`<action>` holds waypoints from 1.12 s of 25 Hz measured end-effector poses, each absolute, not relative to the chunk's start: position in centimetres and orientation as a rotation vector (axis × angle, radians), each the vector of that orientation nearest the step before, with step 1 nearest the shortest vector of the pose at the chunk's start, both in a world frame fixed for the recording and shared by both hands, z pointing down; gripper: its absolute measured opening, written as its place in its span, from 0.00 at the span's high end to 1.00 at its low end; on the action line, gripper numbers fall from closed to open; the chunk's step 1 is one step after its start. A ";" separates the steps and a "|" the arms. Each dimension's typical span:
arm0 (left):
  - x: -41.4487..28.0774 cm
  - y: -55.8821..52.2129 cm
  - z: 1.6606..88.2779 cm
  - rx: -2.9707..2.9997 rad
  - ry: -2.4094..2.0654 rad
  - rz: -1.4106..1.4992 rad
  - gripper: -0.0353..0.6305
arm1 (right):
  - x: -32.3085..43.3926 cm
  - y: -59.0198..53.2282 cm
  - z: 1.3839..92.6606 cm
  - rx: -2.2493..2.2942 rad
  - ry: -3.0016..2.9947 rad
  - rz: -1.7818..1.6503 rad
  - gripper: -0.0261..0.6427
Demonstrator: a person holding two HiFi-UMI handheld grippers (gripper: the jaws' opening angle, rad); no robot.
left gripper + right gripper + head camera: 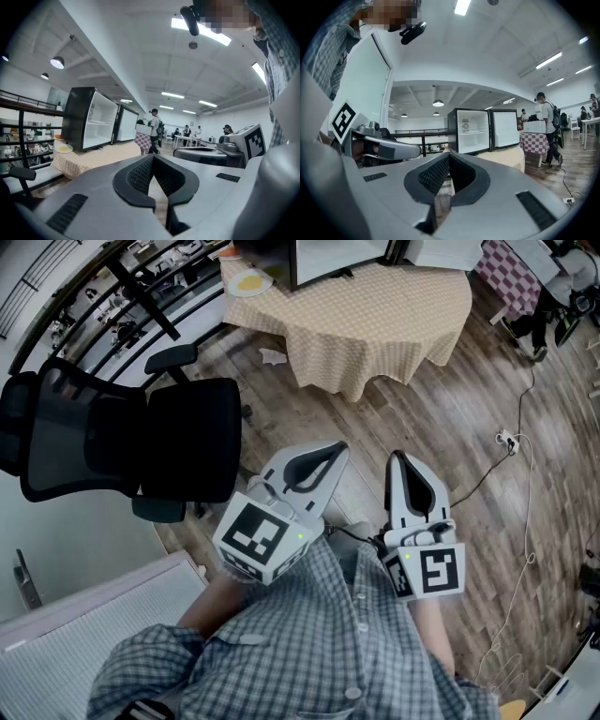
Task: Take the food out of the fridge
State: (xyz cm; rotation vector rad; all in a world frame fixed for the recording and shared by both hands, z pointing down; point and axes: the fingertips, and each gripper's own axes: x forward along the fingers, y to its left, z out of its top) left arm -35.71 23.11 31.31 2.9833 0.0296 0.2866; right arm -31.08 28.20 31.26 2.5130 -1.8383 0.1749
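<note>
left gripper [337, 448] and right gripper [397, 457]: jaws closed, empty, well short of the open fridge [472, 131]; step closer, then open jaws before reaching in

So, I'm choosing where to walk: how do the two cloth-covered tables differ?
The near table wears a fine beige check and carries the open fridge; the far table wears a bolder maroon-and-white check and carries a white box. Both are draped in checked cloth.

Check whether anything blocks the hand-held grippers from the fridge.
Nothing visible. The fridge sits on the table, door open; bare floor separates it from the left hand-held gripper and right hand-held gripper. The office chair is off left.
</note>
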 end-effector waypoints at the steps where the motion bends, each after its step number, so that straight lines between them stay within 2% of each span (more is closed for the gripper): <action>1: -35.8 23.1 31.3 2.981 0.028 0.286 0.94 | -31.2 28.2 31.2 2.511 -1.839 0.175 0.95; 20: -36.7 22.8 32.2 2.964 0.038 0.308 0.94 | -31.0 28.8 31.8 2.579 -1.783 0.213 0.95; 28: -35.0 23.2 33.2 2.946 0.052 0.335 0.94 | -28.3 30.4 32.8 2.615 -1.715 0.247 0.95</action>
